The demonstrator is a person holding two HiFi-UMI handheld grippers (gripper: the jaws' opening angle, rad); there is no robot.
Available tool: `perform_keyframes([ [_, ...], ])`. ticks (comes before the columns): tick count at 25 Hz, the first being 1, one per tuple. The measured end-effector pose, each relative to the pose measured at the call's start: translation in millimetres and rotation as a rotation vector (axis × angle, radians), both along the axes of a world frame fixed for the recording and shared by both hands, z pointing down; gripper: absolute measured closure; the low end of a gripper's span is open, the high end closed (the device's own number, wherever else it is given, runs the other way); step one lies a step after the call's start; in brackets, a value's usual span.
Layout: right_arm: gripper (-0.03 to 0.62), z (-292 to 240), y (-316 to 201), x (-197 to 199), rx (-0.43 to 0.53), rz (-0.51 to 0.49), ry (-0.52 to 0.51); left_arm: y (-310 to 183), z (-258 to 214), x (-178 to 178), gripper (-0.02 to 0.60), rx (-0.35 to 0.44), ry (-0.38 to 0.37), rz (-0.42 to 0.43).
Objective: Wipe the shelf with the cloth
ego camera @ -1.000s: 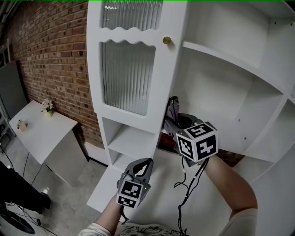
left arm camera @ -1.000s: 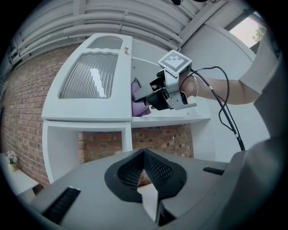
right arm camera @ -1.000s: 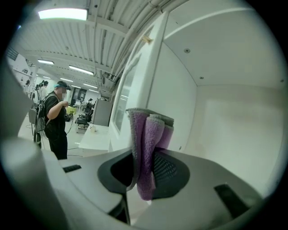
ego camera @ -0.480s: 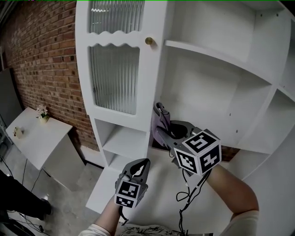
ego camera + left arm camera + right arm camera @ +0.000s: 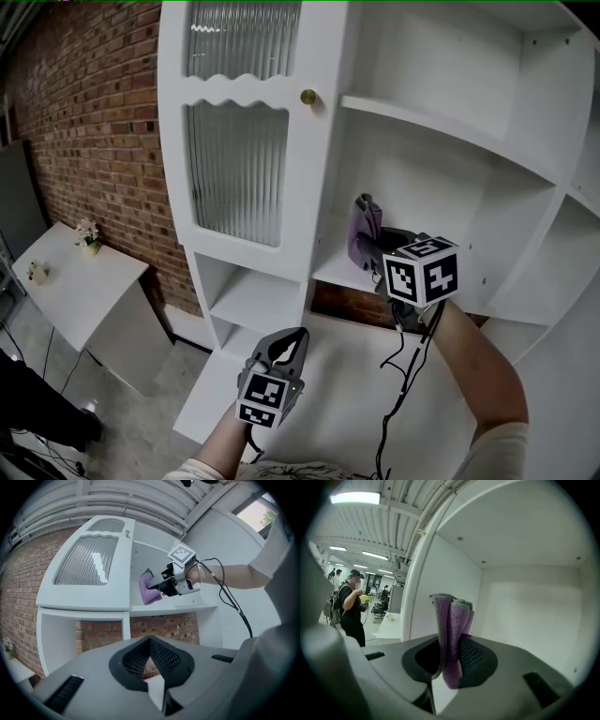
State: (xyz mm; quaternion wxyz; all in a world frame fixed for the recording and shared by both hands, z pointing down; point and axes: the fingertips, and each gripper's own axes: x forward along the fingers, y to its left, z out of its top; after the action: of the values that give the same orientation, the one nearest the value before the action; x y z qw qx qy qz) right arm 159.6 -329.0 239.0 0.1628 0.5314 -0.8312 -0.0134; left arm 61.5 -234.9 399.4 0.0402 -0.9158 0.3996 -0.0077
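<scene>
A folded purple cloth [image 5: 364, 232] stands upright in my right gripper [image 5: 373, 251], which is shut on it. The cloth is inside the white cabinet's open compartment, just above the left end of the middle shelf [image 5: 330, 273]; I cannot tell whether it touches the board. In the right gripper view the cloth [image 5: 452, 625] rises from between the jaws of the right gripper [image 5: 449, 665], before the compartment's white walls. My left gripper [image 5: 292, 339] hangs low in front of the cabinet, shut and empty. Its own view shows the cloth [image 5: 150, 588] and the shelf [image 5: 192, 606] from below.
A cabinet door with ribbed glass and a brass knob [image 5: 307, 97] stands left of the compartment. Another shelf [image 5: 441, 129] runs above, small cubbies [image 5: 251, 298] lie below. A brick wall [image 5: 94, 131], a white table [image 5: 84, 281] and a dangling cable [image 5: 401, 370] are nearby. A person [image 5: 350, 606] stands far off.
My right gripper has lifted the cloth up and to the right, from in front of the cabinet into the shelf compartment. The left gripper has hardly moved.
</scene>
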Motion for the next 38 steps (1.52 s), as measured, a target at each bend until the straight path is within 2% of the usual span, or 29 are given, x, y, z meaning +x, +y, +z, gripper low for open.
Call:
perform_keyframes([
  [7, 0.511, -5.5, -80.3, 2.1, -0.139, 0.005, -0.238, -18.7, 4.6, -4.7, 0.566, 0.012, -0.026, -0.016],
  [10, 0.511, 4.5, -107.2, -2.4, -0.213, -0.011, -0.273, -29.2, 8.4, -6.8, 0.566, 0.021, -0.052, -0.023],
  [15, 0.511, 27.0, -139.6, 2.8, -0.293, 0.014, -0.221, -44.8, 15.0, -11.1, 0.566, 0.007, -0.057, -0.031],
  [19, 0.510, 45.8, -155.5, 20.1, -0.355, 0.080, -0.102, -51.5, 23.6, -8.7, 0.567, -0.011, -0.071, -0.022],
  [22, 0.510, 51.8, -159.4, 23.2, -0.387, 0.091, -0.024, -53.9, 27.2, -6.1, 0.568, -0.016, -0.076, -0.013],
  [25, 0.511, 55.8, -160.0, 28.2, -0.415, 0.106, 0.013, -56.9, 27.7, -4.9, 0.566, -0.018, -0.071, -0.011],
  [29, 0.511, 58.9, -155.0, 44.4, -0.415, 0.143, 0.082, -54.7, 27.7, 0.1, 0.568, -0.019, -0.072, 0.006],
  [34, 0.511, 60.8, -142.6, 69.3, -0.436, 0.169, 0.119, -46.1, 26.0, 10.1, 0.567, -0.010, -0.064, 0.045],
  [38, 0.511, 61.1, -130.3, 96.7, -0.454, 0.193, 0.098, -43.7, 27.4, 14.2, 0.566, -0.014, -0.067, 0.045],
])
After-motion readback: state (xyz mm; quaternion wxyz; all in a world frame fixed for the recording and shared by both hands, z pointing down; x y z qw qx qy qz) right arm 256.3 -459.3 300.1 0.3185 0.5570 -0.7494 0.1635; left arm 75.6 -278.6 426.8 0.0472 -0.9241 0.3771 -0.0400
